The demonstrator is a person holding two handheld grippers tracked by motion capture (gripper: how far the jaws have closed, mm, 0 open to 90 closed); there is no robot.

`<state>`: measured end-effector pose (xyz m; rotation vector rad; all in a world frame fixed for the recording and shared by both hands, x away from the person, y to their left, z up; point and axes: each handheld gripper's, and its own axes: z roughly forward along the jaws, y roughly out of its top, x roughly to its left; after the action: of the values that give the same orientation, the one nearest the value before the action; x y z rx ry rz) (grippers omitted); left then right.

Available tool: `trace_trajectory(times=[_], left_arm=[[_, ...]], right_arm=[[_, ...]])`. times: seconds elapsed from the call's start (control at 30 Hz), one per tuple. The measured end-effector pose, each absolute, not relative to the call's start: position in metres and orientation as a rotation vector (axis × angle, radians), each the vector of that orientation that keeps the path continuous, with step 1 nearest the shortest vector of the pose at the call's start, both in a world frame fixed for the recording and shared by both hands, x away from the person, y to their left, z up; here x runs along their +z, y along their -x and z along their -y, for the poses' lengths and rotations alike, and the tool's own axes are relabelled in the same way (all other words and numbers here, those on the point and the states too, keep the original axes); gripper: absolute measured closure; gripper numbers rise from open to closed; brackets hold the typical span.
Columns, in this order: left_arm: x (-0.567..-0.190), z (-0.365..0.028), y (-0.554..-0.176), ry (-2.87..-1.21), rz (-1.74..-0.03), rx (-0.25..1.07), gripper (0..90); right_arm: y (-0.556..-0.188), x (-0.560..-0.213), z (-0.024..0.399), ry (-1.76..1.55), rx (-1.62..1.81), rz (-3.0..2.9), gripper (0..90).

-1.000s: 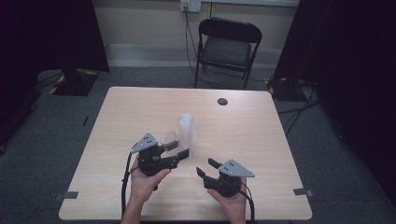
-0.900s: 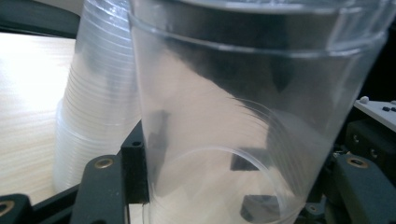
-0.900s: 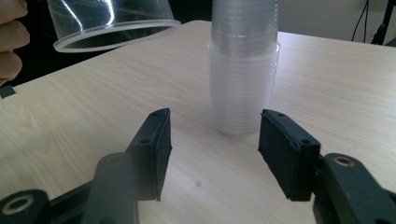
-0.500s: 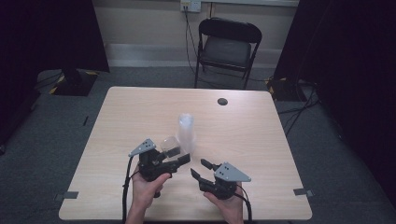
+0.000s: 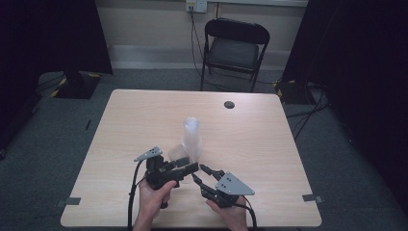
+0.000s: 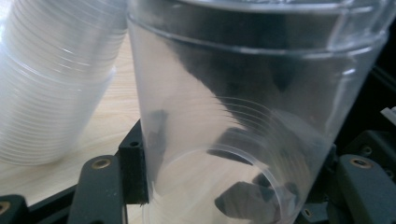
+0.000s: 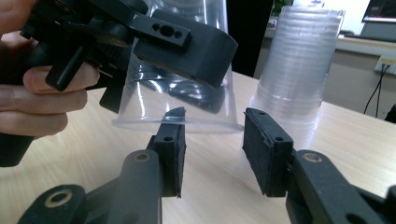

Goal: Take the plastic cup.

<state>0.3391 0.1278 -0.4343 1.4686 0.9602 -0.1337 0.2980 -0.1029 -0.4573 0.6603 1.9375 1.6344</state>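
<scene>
Left fingers (image 5: 190,168) clamped on clear cup (image 6: 233,116), held inverted just above tabletop (image 5: 269,144), beside cup stack (image 5: 191,137). My right fingers (image 7: 212,154) half-open, just been closing, nothing between them yet, near cup rim. Risk: thin wall buckles under squeeze; stack toppled by nudge. Both hands low, level, angled toward each other.

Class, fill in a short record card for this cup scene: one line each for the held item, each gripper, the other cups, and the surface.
held item: single clear cup, upside down, lifted off the table
left gripper: shut on the cup's wall
right gripper: jaws apart and just closing, pads just below the cup's rim, not pressing it
other cups: stack of clear cups standing upside down on the table, beside the held cup
surface: light wooden table
</scene>
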Motion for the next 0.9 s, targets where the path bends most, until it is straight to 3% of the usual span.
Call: trace_trajectory(times=[0.7,0.9], left_arm=[[-0.433,-0.114,-0.338,-1.468,-0.946,-0.25,36.9],[-0.433,-0.112,-0.339,-1.47,-0.934,-0.283,36.5]], right_arm=[[-0.305,-0.46,0.096,-0.592,1.662,-1.838,61.4],[-0.305,-0.46,0.097,-0.604,1.668,-1.803,66.4]])
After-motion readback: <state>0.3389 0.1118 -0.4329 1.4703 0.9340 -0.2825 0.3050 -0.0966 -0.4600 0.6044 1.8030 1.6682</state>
